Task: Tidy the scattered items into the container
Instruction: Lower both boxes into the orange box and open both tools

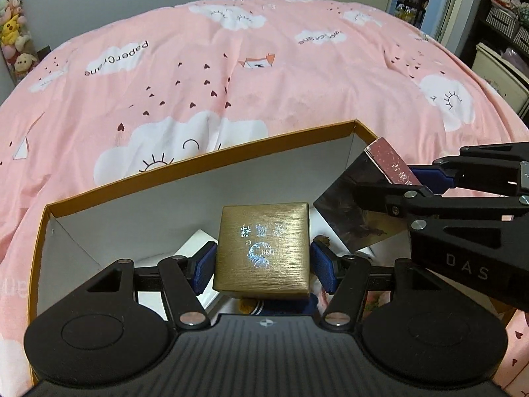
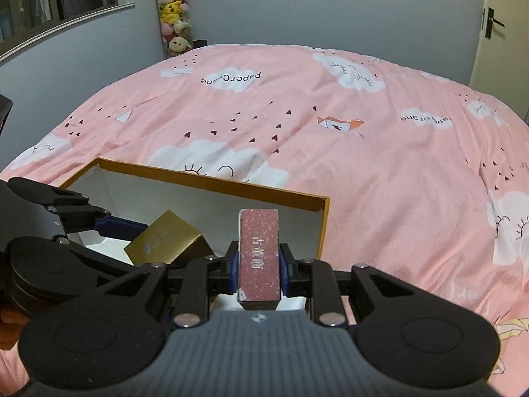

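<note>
An open cardboard box (image 1: 198, 162) with an orange rim and white inside lies on the pink bedspread; in the right wrist view its rim (image 2: 211, 180) shows too. My left gripper (image 1: 261, 261) is shut on a square gold box (image 1: 263, 251) and holds it over the container's inside. My right gripper (image 2: 258, 264) is shut on a narrow dark-red box (image 2: 259, 254) with a silvery side (image 1: 347, 192), held over the container's right end. From the right wrist view, the gold box (image 2: 165, 238) hangs at left in the left gripper. Some items lie on the container floor, mostly hidden.
The pink bedspread (image 1: 231, 76) with cloud prints stretches beyond and to both sides of the container. Plush toys (image 2: 173, 10) hang in the far corner by the wall. Shelves with storage bins (image 1: 506, 23) stand past the bed's right edge.
</note>
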